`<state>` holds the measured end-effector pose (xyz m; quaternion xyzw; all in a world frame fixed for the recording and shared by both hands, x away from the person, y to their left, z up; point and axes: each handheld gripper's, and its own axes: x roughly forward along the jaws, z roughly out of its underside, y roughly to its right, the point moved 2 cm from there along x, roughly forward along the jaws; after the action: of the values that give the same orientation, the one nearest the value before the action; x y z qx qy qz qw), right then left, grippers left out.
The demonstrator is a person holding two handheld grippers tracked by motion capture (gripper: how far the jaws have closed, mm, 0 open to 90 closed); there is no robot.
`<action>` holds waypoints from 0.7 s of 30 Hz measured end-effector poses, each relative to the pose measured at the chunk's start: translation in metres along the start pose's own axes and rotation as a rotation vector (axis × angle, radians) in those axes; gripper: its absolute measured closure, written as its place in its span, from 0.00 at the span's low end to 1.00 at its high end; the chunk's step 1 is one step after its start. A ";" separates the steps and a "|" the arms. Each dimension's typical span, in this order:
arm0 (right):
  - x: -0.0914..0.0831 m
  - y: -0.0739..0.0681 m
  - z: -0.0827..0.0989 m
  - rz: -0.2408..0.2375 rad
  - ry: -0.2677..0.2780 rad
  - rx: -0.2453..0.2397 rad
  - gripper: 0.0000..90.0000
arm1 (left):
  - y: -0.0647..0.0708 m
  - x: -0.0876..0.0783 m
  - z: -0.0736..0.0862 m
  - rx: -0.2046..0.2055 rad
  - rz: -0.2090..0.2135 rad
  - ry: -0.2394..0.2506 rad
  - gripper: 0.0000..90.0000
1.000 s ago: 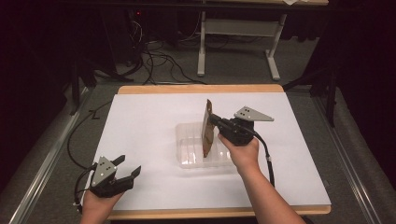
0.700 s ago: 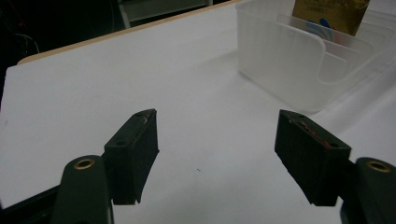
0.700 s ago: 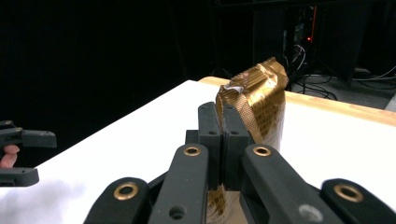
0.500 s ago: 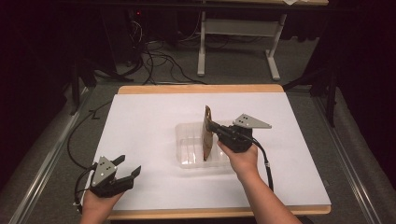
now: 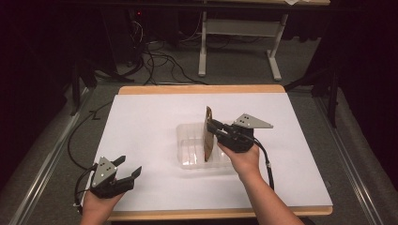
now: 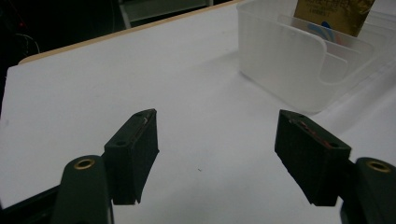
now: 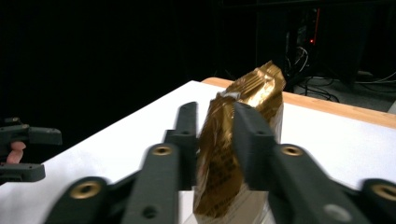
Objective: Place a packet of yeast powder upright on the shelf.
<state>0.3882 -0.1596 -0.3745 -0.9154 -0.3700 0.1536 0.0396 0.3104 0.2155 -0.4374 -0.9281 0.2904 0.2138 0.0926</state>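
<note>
A gold foil packet (image 5: 208, 134) stands on edge inside a clear plastic bin (image 5: 188, 145) at the middle of the white table. My right gripper (image 5: 212, 126) is shut on the packet's upper part, and the right gripper view shows the crinkled gold packet (image 7: 243, 140) pinched between the two black jaws. My left gripper (image 5: 126, 168) rests open near the table's front left corner, nothing between its fingers (image 6: 133, 149). In the left gripper view the bin (image 6: 289, 70) sits ahead to the right with the packet (image 6: 334, 14) poking out of it.
The white sheet (image 5: 141, 126) covers a wooden tabletop whose edge (image 5: 202, 89) shows at the back. Cables (image 5: 159, 61) and a white table frame (image 5: 234, 33) lie on the floor beyond. A cable trails from my right gripper over the sheet (image 5: 270, 166).
My right gripper has lowered the gold packet further into the bin and shifted slightly toward me. The left gripper has stayed put.
</note>
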 end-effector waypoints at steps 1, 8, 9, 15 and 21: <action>0.000 -0.001 -0.003 0.006 0.007 -0.001 0.71 | 0.000 0.000 0.000 0.000 0.001 0.000 0.34; 0.000 -0.006 -0.009 0.019 0.009 -0.032 0.51 | 0.000 0.000 0.000 0.000 0.001 -0.001 0.34; 0.000 -0.007 -0.009 0.031 0.011 -0.038 0.46 | 0.000 0.000 0.000 0.000 0.000 0.000 0.34; 0.000 -0.011 -0.010 0.044 0.019 -0.054 0.24 | 0.000 0.000 0.000 0.003 0.002 -0.003 0.34; 0.000 -0.012 -0.011 0.044 0.018 -0.050 0.17 | 0.000 0.000 0.000 0.004 0.003 -0.005 0.34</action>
<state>0.3837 -0.1498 -0.3616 -0.9254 -0.3529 0.1369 0.0168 0.3106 0.2151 -0.4376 -0.9270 0.2920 0.2157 0.0947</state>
